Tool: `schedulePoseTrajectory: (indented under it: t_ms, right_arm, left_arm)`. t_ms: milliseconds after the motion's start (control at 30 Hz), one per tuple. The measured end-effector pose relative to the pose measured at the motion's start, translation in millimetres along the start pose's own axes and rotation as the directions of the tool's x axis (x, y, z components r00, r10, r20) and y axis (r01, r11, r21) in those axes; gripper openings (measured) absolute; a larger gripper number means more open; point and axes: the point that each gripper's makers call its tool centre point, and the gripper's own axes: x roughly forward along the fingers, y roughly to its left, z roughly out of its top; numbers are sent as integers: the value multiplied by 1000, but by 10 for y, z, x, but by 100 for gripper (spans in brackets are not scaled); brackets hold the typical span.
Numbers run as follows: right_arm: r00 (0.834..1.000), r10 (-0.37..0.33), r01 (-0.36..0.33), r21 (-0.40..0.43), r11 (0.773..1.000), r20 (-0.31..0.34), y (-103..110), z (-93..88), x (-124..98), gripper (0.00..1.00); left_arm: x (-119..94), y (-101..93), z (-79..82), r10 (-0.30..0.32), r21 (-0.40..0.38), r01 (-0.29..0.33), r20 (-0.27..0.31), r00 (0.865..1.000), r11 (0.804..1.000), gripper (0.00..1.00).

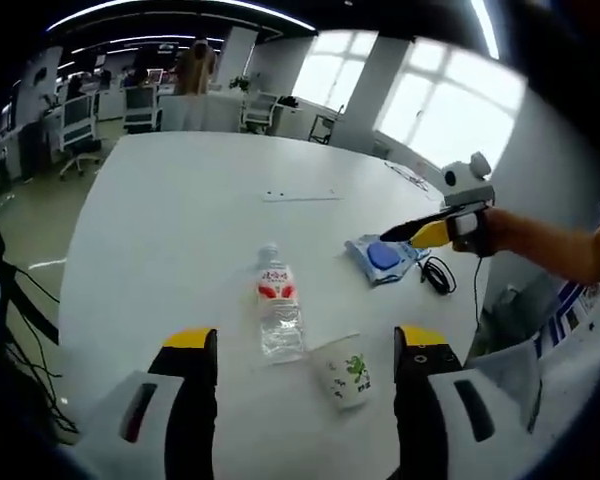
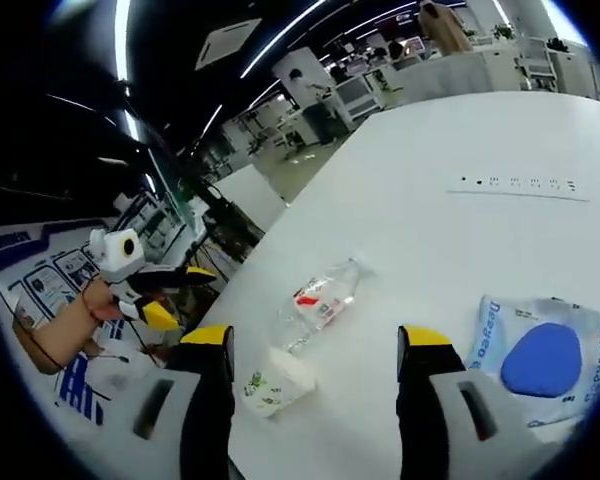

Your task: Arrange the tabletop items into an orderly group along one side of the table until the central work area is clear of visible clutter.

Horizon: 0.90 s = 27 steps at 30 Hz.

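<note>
L tongs point(image 1: 305, 345) wide open, empty, w/ water bottle point(image 1: 278, 305) and paper cup point(image 1: 346, 373) on white bench point(image 1: 180, 200) at lower centre between jaws; R tongs point(image 2: 315, 345) wide open, empty, blue packet point(image 2: 540, 355) at lower right.

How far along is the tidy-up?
Nothing looks done: the bottle, cup and wipes pack sit mid-table, ungrouped. In hand: nothing; the left hand-held gripper is open before bottle and cup, the right open too. Left: move all three to one side.
</note>
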Motion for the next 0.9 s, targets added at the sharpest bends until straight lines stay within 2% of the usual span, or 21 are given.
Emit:
schedulePoseTrajectory:
  t_ms: [233,400,600,767,833,900]
  right_arm:
    - [999,31,-32,59,998,10,-43,86,290,63]
    - [998,53,-56,141,988,25,-100,131,496,62]
    - [998,46,-55,236,970,44,-250,182,749,62]
    - [998,46,-58,284,957,50,-348,198,947,59]
    - [998,43,-56,311,949,48,-389,175,1049,60]
    - [998,24,-44,362,931,60,-454,174,1128,59]
  left_arm:
    - [55,94,0,-7,-20,8,11,1000,1000,73]
    - [108,143,8,-16,-37,17,21,1000,999,73]
    - [201,228,-37,-16,-53,17,20,1000,998,72]
    - [272,264,-42,-23,-65,24,22,999,998,72]
    - [296,271,-29,-26,-72,28,30,999,997,72]
    - [320,281,-26,-27,-73,30,33,999,997,72]
